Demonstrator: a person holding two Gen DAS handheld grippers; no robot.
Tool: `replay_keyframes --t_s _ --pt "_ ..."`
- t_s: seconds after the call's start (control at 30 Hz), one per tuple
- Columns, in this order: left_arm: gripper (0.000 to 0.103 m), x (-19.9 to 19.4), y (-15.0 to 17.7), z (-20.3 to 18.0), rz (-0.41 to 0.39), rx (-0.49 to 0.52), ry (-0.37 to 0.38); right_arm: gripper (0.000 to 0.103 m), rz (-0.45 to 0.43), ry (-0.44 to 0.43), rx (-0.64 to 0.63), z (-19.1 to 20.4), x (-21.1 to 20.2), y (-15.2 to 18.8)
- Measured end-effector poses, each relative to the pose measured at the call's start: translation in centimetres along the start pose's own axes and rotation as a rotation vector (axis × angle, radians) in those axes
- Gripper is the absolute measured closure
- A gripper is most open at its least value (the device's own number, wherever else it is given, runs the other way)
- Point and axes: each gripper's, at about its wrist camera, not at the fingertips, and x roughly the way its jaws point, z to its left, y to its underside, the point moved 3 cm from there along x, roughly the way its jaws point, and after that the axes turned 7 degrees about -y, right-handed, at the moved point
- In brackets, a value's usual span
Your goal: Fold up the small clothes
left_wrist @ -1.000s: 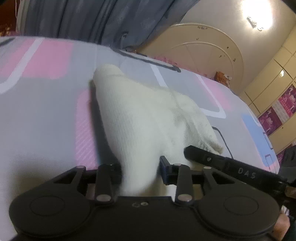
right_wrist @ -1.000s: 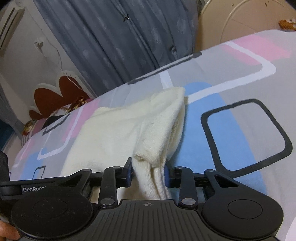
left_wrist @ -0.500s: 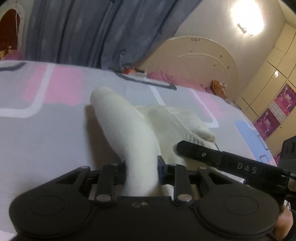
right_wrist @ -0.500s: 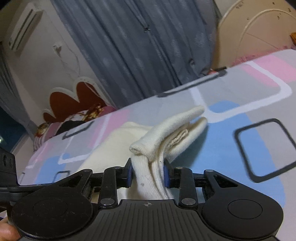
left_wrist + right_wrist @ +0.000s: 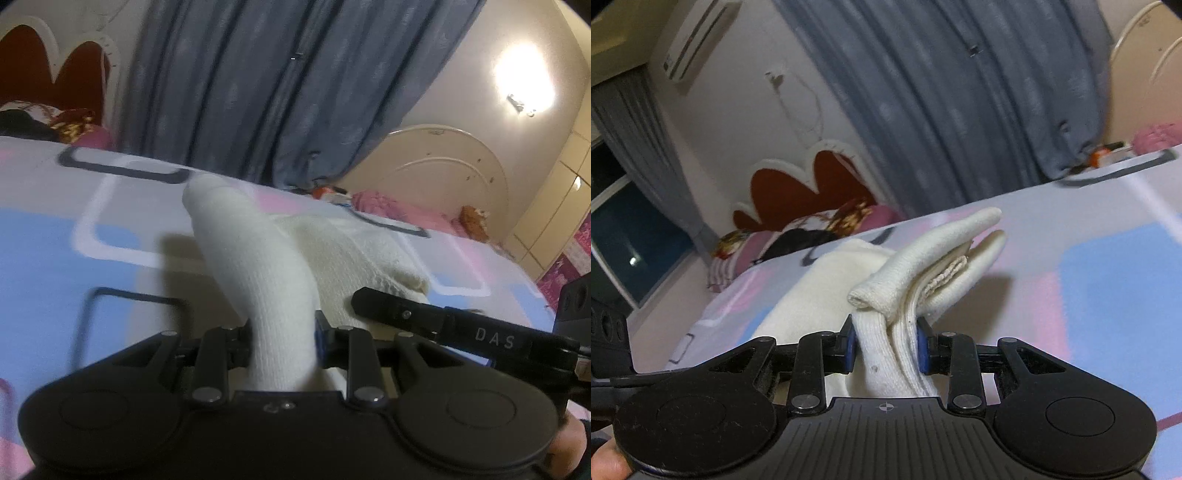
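Note:
A cream knit garment (image 5: 332,254) lies on the patterned bedsheet (image 5: 55,236). My left gripper (image 5: 282,343) is shut on one edge of it; the held part rises as a rolled tube away from me. My right gripper (image 5: 886,343) is shut on another edge of the same garment (image 5: 923,266), where doubled layers and a seam stick up. The rest of the cloth (image 5: 812,291) trails to the left on the bed. The right gripper's body (image 5: 461,332) shows at the right of the left wrist view.
The bedsheet (image 5: 1089,266) has pink, blue and grey blocks with dark outlines. Blue-grey curtains (image 5: 277,92) hang behind the bed. A red and white headboard (image 5: 812,184) and pillows (image 5: 798,236) stand at one end. A cream arched door (image 5: 450,173) and pink cloth (image 5: 391,206) lie at the other.
Both grippers have lifted their held edges of the garment off the bed and tilted up, so more of the curtains and wall shows. Both stay shut on the cloth.

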Motion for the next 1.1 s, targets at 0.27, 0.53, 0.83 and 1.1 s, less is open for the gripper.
replay_keyframes --t_s 0.27,0.53,0.83,1.1 --pt "0.077 0.3 1.9 8.3 0.038 0.024 -0.06 0.072 0.082 0.001 0.022 2.9 8.5 3.7" --pt "0.052 1.1 4.7 10.6 0.083 0.009 -0.061 0.065 0.149 0.091 0.109 -0.7 9.5 6.2" --pt "0.051 -1.3 1.1 10.5 -0.059 -0.049 -0.037 0.055 0.049 0.217 0.033 0.7 8.3 3.3" --pt "0.051 3.3 -0.8 10.0 -0.046 -0.029 -0.08 0.081 0.061 0.23 -0.129 3.8 13.3 2.6"
